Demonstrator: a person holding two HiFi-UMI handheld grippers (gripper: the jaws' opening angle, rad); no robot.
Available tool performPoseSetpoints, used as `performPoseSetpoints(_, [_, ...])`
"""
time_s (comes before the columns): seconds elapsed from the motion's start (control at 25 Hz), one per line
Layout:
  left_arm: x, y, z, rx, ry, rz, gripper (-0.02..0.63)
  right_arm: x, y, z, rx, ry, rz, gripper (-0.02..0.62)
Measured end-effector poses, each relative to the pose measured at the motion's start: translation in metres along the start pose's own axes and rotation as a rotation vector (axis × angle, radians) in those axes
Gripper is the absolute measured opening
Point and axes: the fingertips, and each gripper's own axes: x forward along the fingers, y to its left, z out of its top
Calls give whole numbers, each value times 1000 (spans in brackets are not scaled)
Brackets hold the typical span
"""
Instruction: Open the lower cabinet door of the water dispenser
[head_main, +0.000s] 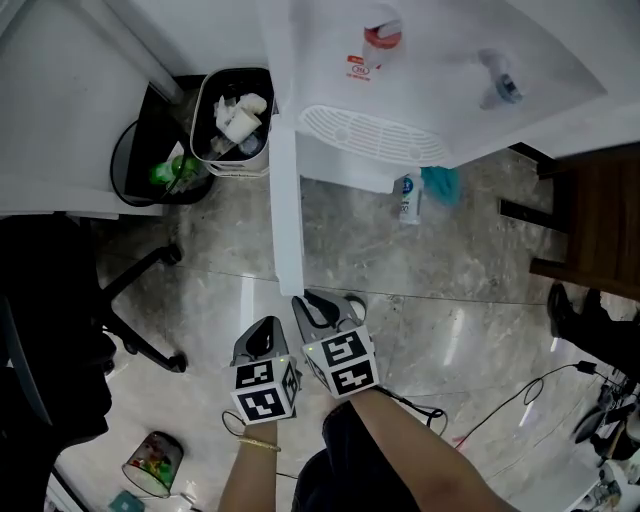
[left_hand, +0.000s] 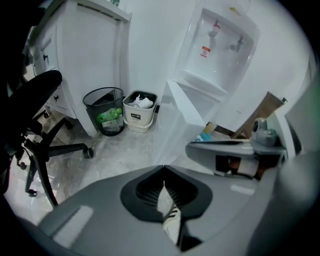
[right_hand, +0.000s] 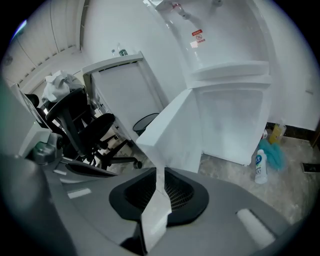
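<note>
The lower cabinet door (head_main: 285, 210) of the water dispenser (head_main: 400, 60) is pictured swung wide open. It stands roughly square to the white cabinet front and reaches out over the marble floor (head_main: 430, 300) from the dispenser at the floor's far edge. The right hand-held gripper (head_main: 324, 301) is held just beside the door's free end. Its jaws are drawn nearly together, with only a narrow slit between them. Nothing is judged to be gripped, since the door's edge looks thicker than that slit and is seen just ahead of the tips rather than between the pads. The left hand-held gripper (head_main: 263, 330) is held close alongside, its jaws together and empty. The opening itself is judged to be done, though what lies behind the door cannot be made out. Little is thought to be left beyond both grippers being taken clear of the door. A white bin (head_main: 235, 120) and a black bin (head_main: 150, 150) are seen toward the floor's far left corner, beside the dispenser. A bottle (head_main: 408, 198) is stood at the dispenser's base on the other side of the door.
</note>
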Motion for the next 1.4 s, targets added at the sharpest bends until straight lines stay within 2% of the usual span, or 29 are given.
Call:
performPoseSetpoints(0.24, [-8, -19, -1, 1, -1, -37, 6, -26, -9, -9, 19, 14, -59, -6])
performPoseSetpoints(0.6, [-27, -68, -7, 62, 19, -126, 6, -89, -21, -24, 107, 9, -110, -6])
performPoseSetpoints(0.84, [-26, -77, -9, 82, 22, -127, 6, -100, -30, -37, 102, 37, -136, -6])
performPoseSetpoints(1.4, [-26, -78, -9, 87, 33, -125, 6, -99, -33, -32, 81, 39, -133, -6])
